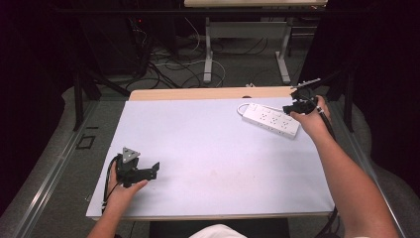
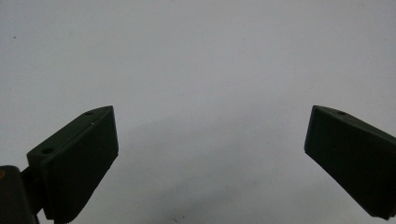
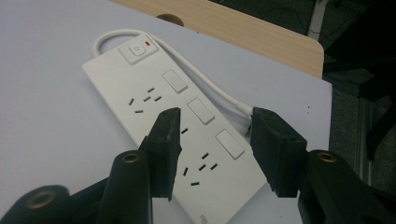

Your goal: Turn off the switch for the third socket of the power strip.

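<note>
Right gripper (image 3: 212, 140) jaws astride power strip (image 3: 154, 100) (half-open)

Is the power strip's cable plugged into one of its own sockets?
No, the white cable runs along the power strip's far edge, and every socket shown in the right gripper view is empty.

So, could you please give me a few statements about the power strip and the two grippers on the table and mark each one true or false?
1. The white power strip lies at the far right of the table. True.
2. The left gripper holds the power strip. False: it sits at the near left, jaws wide apart over bare table.
3. The right gripper hangs over the strip with the jaws apart. True.
4. The strip's cord is black. False: it is white.
5. The switch is at the strip's cord end. True.
</note>
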### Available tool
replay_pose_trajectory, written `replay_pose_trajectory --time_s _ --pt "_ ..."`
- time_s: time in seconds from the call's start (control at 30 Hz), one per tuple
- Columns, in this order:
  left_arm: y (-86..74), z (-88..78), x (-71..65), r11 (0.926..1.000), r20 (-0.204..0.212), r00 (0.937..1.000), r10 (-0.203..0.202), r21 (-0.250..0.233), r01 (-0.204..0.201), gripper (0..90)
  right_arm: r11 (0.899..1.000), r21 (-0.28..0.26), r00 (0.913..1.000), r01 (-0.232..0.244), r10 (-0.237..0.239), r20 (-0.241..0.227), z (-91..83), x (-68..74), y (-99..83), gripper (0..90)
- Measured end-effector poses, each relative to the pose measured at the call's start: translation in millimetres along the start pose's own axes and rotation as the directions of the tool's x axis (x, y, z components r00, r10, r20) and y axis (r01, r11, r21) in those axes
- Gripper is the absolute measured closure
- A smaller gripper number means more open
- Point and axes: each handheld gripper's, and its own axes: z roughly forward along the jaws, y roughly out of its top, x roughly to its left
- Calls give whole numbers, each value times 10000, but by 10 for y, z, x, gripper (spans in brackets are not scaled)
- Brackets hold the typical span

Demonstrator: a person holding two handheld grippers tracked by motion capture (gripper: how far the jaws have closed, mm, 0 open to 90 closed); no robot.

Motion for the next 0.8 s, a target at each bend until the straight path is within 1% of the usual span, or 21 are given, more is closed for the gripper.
replay_pose_trajectory --time_s 0.03,0.07,0.1,0.13,0.2,0.23,0.33,0.5,0.57,0.6,0.63,0.8 --pt "0 -2 1 10000 -12 10000 6 -2 -6 26 10000 0 10000 0 0 0 0 0 0 537" --pt "-1 5 -4 9999 -19 10000 -91 -76 90 26 10000 29 10000 -17 17 37 11 -10 3 542" --pt "-2 6 -4 9999 -11 10000 -99 -67 99 26 10000 56 9999 51 -51 94 16 -27 6 548" --pt "-4 8 -6 9999 2 9999 -119 -67 119 26 9999 73 9999 -74 73 95 29 -28 8 555" --pt "-4 9 -4 10000 11 10000 -46 -21 46 26 9999 94 9998 -141 140 112 44 -49 14 566" --pt "-4 13 -12 9999 2 9999 -120 -64 120 26 9997 102 9997 -207 206 120 51 -58 15 568" --pt "-4 14 -13 9999 2 9999 -104 -58 104 26 9992 167 9992 -354 351 174 75 -90 13 583" --pt "-4 13 -13 10000 6 10000 -87 -18 87 26 9983 418 9989 -409 399 254 119 -150 3 598" --pt "-3 14 -13 10000 -13 10000 -43 -23 43 26 9972 492 9983 -555 545 204 144 -180 -4 601" --pt "-4 14 -14 10000 -12 10000 -37 -14 37 26 9957 557 9971 -746 737 191 161 -203 -8 603" --pt "-4 16 -14 10000 -5 10000 -42 -10 42 26 9951 554 9965 -818 807 229 170 -211 -9 606" --pt "-5 20 -11 10000 -7 10000 -84 1 84 28 9931 661 9951 -971 957 247 210 -242 -14 631"
